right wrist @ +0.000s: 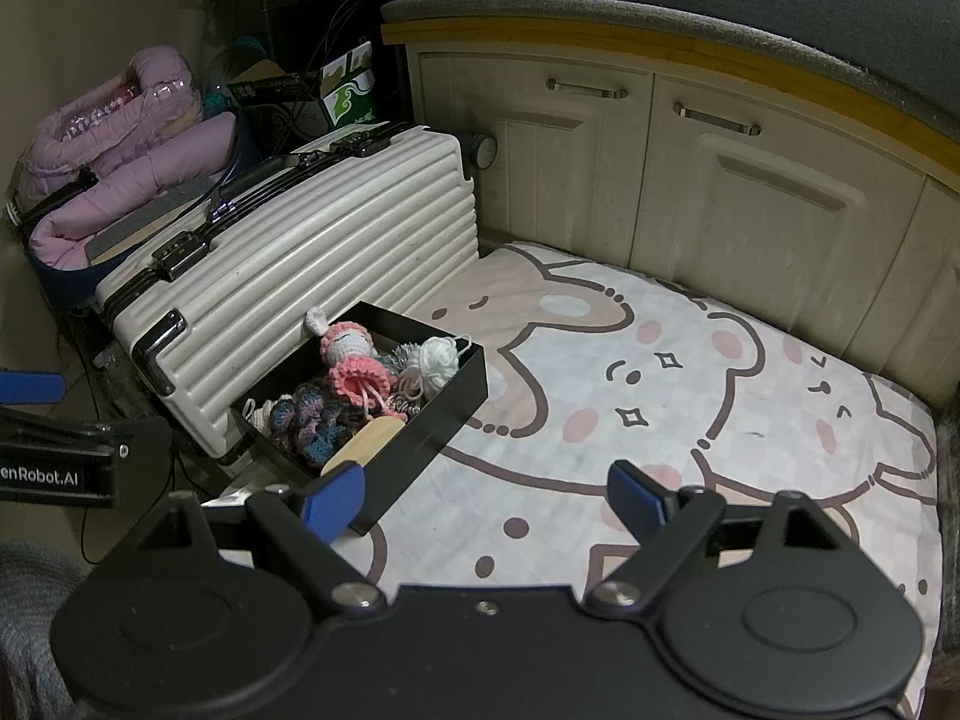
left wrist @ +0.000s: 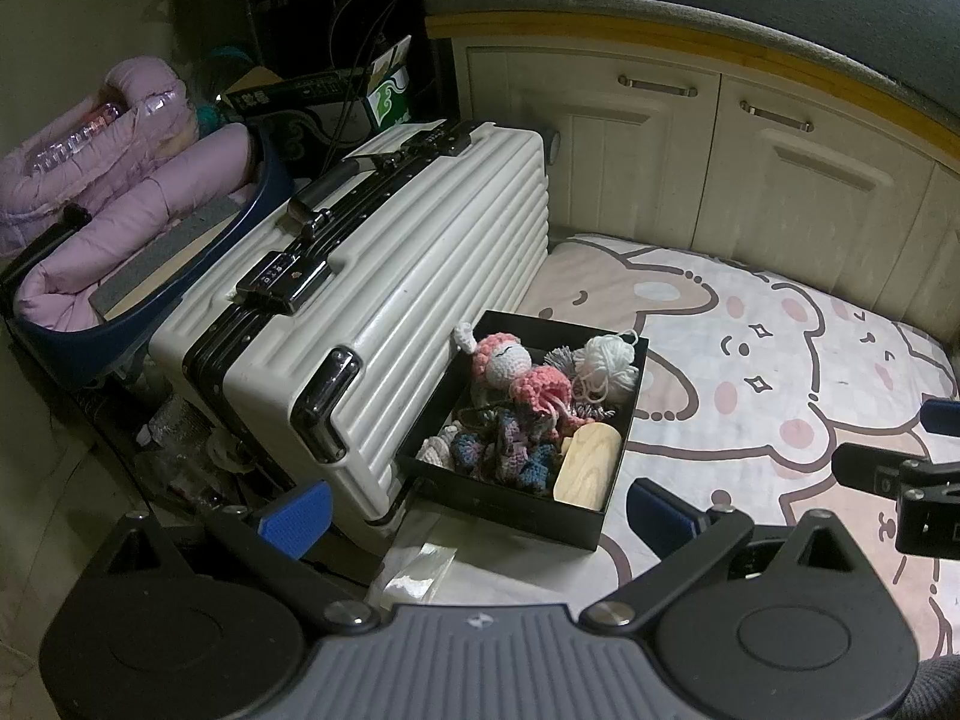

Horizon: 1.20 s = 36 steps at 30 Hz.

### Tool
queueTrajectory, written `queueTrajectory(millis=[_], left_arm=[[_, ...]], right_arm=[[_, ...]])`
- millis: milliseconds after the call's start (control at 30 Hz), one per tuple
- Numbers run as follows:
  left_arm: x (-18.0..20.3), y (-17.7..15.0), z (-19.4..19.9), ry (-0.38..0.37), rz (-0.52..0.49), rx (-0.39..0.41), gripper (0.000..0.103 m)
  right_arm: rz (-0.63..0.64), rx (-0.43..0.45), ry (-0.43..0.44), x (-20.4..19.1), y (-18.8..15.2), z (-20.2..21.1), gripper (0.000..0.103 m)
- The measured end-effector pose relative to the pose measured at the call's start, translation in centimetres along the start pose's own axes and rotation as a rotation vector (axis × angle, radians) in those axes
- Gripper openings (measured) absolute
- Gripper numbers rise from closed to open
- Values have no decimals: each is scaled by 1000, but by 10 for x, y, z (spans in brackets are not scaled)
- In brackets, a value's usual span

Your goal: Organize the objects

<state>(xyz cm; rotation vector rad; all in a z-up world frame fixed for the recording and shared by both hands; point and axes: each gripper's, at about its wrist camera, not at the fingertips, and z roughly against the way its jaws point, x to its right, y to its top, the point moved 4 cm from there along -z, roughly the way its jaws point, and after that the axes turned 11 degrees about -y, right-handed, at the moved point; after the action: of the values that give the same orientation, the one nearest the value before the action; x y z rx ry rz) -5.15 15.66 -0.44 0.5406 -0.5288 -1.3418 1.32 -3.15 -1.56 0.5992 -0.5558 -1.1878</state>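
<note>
A black open box (left wrist: 516, 510) (right wrist: 432, 426) lies on the cartoon-print mat (left wrist: 750, 372) (right wrist: 600, 360), against a white ribbed suitcase (left wrist: 384, 300) (right wrist: 300, 252). Inside it are a pink crochet doll (left wrist: 516, 369) (right wrist: 354, 360), a white yarn ball (left wrist: 606, 369) (right wrist: 438, 360), blue-purple crochet pieces (left wrist: 504, 447) (right wrist: 312, 420) and a wooden piece (left wrist: 591, 462) (right wrist: 366, 438). My left gripper (left wrist: 480, 516) is open just short of the box's near wall, nothing between its blue pads. My right gripper (right wrist: 486, 501) is open over the mat beside the box's near corner, empty.
A blue tub (left wrist: 180, 282) (right wrist: 60, 282) holding a lilac padded jacket (left wrist: 120, 204) (right wrist: 132, 144) stands left of the suitcase. Cream cabinet doors (left wrist: 720, 168) (right wrist: 690, 168) close off the back. Boxes and cables (left wrist: 336, 96) clutter the far left corner. A clear plastic bag (left wrist: 420, 564) lies under the left gripper.
</note>
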Motion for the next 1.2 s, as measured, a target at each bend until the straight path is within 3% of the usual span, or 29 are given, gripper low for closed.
queueTrajectory(millis=[1200], left_arm=[[-1, -2, 0, -9, 9, -2, 103]], right_arm=[[-3, -1, 2, -2, -1, 0, 90]])
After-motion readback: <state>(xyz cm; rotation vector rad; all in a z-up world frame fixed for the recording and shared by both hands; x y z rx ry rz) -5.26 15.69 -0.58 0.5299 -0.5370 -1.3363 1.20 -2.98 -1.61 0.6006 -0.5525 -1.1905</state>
